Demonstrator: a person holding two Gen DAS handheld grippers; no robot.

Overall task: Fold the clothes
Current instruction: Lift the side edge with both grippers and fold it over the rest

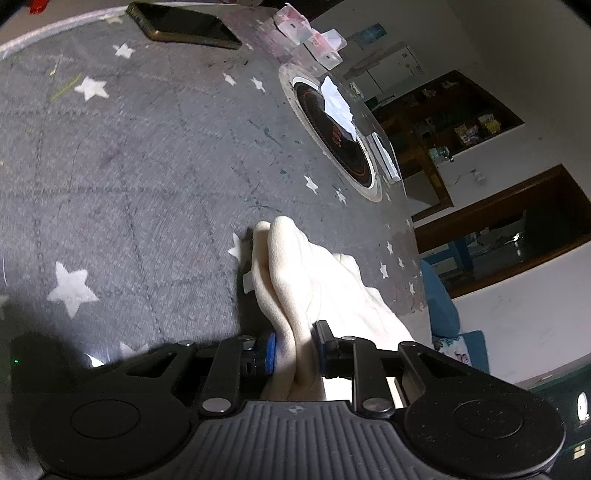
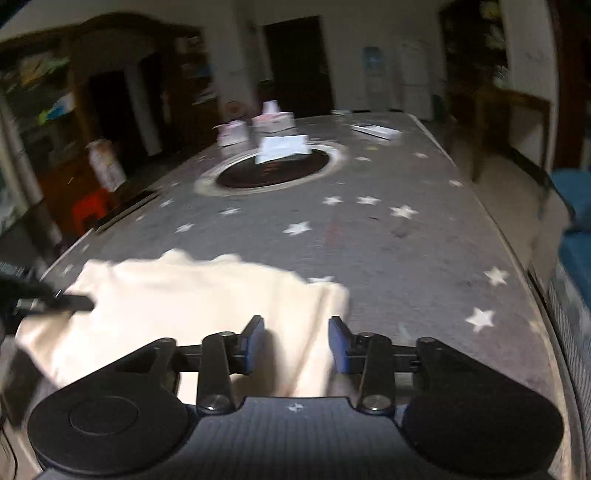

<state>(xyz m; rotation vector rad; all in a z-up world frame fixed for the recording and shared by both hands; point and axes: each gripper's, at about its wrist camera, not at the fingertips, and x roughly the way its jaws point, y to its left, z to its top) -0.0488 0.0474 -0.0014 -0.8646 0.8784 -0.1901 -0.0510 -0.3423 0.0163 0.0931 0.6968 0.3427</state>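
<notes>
across the whole scene a grey star-print tablecloth [image 2: 388,236] is covering a long table, with a round black burner plate [image 2: 273,168] sitting sunk in the middle and a white paper [image 2: 282,146] lying over its far rim. a cream garment [image 2: 192,295] is lying bunched on the near end of the cloth, toward the left in the right wrist view. the left gripper [image 1: 293,349] is clamping a thick fold of that garment [image 1: 295,280] between its blue pads, so the fabric is standing up in ridges in front of it. the right gripper [image 2: 296,341] is hanging over the garment's right edge with its jaws apart and nothing pinched. that view is pretty blurry. smaller stuff: a dark phone [image 1: 184,24] is lying near the table edge, and some pink-and-white packets [image 2: 255,127] are sitting beyond the burner.
</notes>
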